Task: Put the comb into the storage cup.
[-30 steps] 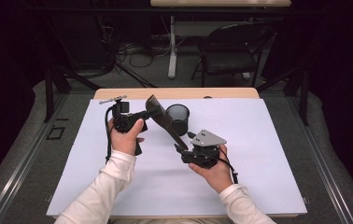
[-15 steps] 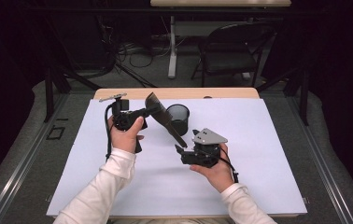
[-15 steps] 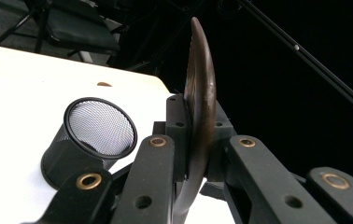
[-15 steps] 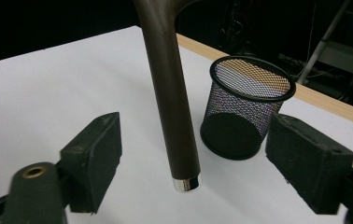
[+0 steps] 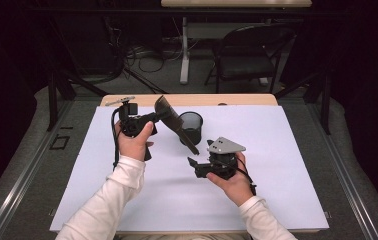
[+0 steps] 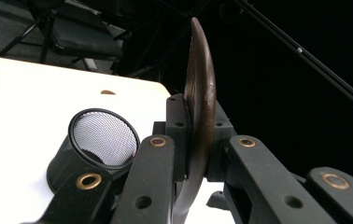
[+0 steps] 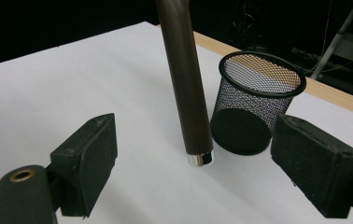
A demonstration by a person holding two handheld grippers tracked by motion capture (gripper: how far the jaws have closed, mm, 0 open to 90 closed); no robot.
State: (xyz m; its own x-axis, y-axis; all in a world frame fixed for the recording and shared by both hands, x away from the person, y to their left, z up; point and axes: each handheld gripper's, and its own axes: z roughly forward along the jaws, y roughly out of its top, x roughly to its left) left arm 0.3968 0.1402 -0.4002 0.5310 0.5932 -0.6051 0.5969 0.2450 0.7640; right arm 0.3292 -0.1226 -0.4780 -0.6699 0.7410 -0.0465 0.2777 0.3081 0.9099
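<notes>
Now left claw point(image 5: 149, 120) clamping brown spatula point(image 5: 174, 122), right claw point(image 5: 193, 165) released just below its handle, open table point(image 5: 287, 165) around.

- The mesh cup point(image 5: 191, 126) stands on the white sheet point(image 5: 277, 150), toward the table's far edge point(image 5: 242, 99).
- The spatula point(image 5: 174, 122) slants in the air just left of and before the cup, its handle end point(image 7: 199, 158) hanging over the sheet.
- The left gripper point(image 5: 149, 119) sits left of the spatula, at its blade.
- The right gripper point(image 5: 193, 167) lies nearer the person, before the cup.
- A chair point(image 5: 249, 60) stands behind the table.
</notes>
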